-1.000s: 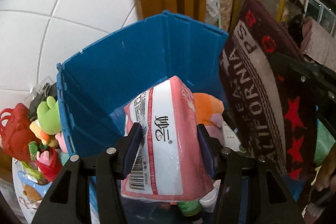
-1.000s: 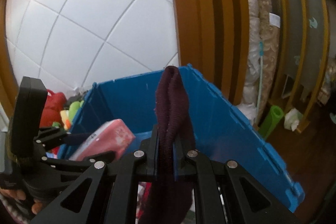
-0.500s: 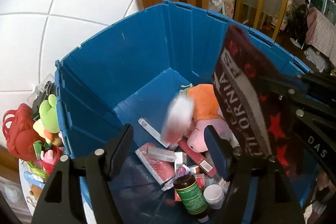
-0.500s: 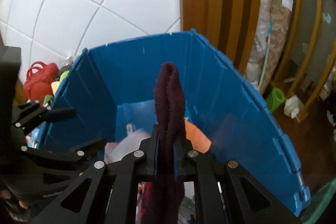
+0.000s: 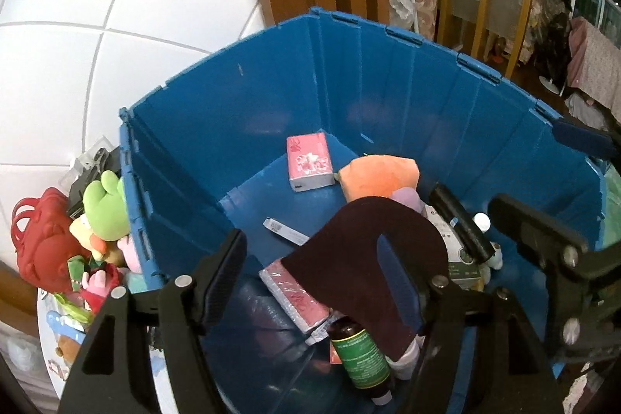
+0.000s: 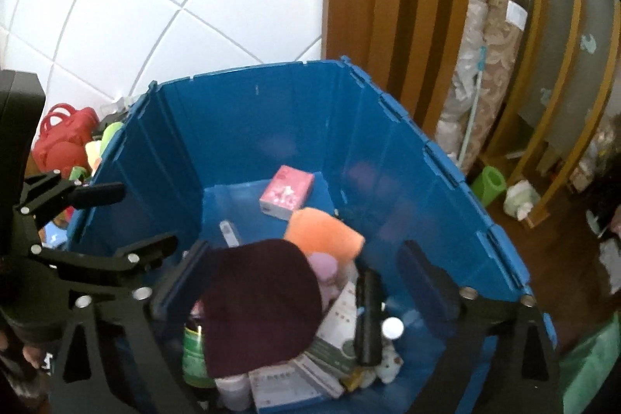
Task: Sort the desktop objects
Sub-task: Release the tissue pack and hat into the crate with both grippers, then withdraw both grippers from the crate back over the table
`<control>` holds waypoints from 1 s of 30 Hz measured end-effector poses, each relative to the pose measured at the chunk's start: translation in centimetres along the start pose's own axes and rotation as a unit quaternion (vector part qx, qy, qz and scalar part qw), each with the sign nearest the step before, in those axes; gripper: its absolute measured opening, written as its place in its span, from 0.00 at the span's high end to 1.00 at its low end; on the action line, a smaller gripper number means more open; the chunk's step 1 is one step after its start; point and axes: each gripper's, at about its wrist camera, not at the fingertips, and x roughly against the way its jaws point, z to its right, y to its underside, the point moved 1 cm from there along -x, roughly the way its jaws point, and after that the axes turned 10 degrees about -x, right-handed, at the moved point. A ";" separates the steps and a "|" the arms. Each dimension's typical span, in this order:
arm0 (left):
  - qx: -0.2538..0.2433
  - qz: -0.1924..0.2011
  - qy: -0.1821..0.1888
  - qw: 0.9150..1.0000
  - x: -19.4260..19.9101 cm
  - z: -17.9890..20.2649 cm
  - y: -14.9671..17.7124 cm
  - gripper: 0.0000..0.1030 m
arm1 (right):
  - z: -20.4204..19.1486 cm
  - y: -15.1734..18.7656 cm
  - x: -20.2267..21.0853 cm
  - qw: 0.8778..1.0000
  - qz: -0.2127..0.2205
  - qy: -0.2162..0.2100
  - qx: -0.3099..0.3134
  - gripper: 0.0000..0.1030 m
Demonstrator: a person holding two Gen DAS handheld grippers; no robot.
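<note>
Left wrist view: my left claw (image 5: 333,282) hangs spread over the one blue crate (image 5: 233,127), nothing between its fingers; its jaws were opening within the last second. One pink tissue pack (image 5: 310,161) lies flat on the crate floor near the far wall, well apart from that claw. One orange plush (image 5: 380,175) sits just beside the pack, to its right. One dark maroon beanie (image 5: 372,239) lies draped over the pile in the near part of the crate, below and between my left fingers but touching neither. One brown bottle with a green label (image 5: 359,350) lies at the near wall; one pink wrapped box (image 5: 297,297) sits beside it; one black tube (image 5: 462,224) rests to the right. Outside the crate, on the left, one red bag (image 5: 42,239) and one green plush (image 5: 106,204) sit among a heap of toys I cannot count.

Right wrist view: my right claw (image 6: 306,282) has just sprung wide open; the beanie (image 6: 260,301) lies loose on the pile between its fingers, gripped by neither. The tissue pack (image 6: 287,191) lies further in, past the orange plush (image 6: 324,231).
</note>
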 end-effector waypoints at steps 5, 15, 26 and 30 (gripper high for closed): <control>0.010 0.020 -0.006 1.000 1.6 -0.4 1.0 0.33 | -1.1 0.6 1.5 1.000 0.019 0.019 0.013 0.00; 0.039 0.115 -0.029 0.992 7.7 -3.1 4.1 0.33 | -3.1 2.0 5.1 0.998 0.058 -0.003 0.003 0.00; 0.083 0.167 -0.062 0.980 11.4 -9.4 10.8 0.21 | -10.8 3.3 9.7 0.993 0.103 -0.055 0.027 0.00; 0.109 0.166 -0.098 0.975 11.5 -12.8 14.1 0.21 | -14.4 4.2 9.9 0.991 0.103 -0.077 0.032 0.00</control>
